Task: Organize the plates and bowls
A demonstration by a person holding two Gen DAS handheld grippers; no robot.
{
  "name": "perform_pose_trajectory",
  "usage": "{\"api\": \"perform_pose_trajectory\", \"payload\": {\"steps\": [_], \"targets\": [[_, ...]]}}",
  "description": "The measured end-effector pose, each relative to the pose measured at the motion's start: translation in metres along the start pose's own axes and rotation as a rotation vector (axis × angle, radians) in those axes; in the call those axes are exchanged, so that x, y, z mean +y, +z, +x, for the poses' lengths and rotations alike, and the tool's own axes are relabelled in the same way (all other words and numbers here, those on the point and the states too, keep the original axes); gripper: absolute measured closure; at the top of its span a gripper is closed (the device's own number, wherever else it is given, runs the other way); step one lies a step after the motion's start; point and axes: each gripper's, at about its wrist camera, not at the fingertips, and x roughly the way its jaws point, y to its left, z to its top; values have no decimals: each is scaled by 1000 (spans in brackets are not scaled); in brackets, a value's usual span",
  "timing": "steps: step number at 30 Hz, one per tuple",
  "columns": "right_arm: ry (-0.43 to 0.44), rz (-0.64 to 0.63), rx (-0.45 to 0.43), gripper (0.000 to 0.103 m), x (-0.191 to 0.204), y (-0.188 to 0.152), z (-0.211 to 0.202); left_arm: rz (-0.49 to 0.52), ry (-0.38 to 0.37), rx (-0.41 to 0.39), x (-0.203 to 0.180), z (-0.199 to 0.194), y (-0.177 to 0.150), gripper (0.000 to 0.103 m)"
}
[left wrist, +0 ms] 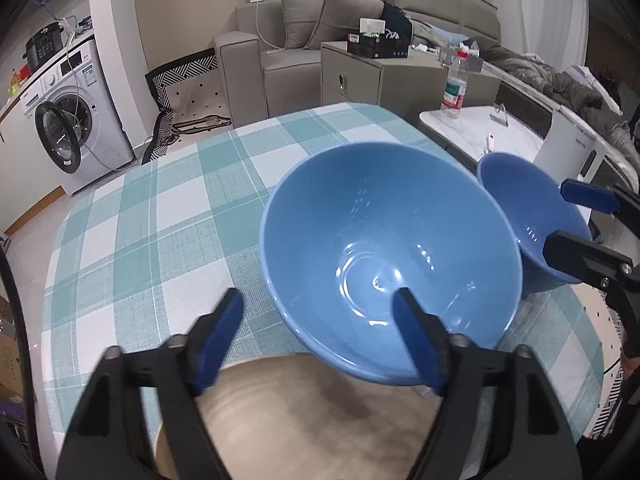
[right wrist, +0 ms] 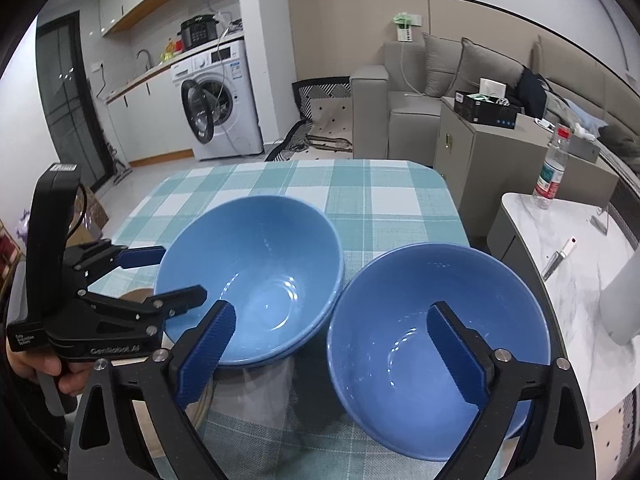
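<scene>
Two blue bowls stand side by side on the table (right wrist: 384,184), which is covered in a teal checked cloth. The left hand-held gripper (left wrist: 320,336) gapes open around the near rim of the left bowl (left wrist: 384,248): one finger hangs inside the bowl, the other outside over the cloth, neither visibly pressing. The right hand-held gripper (right wrist: 332,344) stands spread wide over the right bowl (right wrist: 404,364), its right finger above the bowl's inside, its left finger near the gap between the bowls. A tan plate (left wrist: 304,420) lies under the left hand-held gripper.
</scene>
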Motion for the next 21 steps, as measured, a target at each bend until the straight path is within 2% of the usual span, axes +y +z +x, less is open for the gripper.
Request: {"api": "perform_pose_trajectory", "payload": {"steps": [1,4,9,11,21], "targets": [[-3,8,-6,2,-2,-1,-3,-6,-10,-8,0,-2,1,21],[-6,29,-14,1,-7,-4,-9,-34,-31,-19,-1,-9,2,8],[-7,49,-32,1,-13,-11,-20,-39,-36,-39,-9,-19,1,5],[-13,49,-30,1,-16,-14,-22,-36,-27,-50,-13,-22,1,1],[-44,88,-58,1,-43,-24,-39,-27,-7,-88,-34,-33,-2,0]]}}
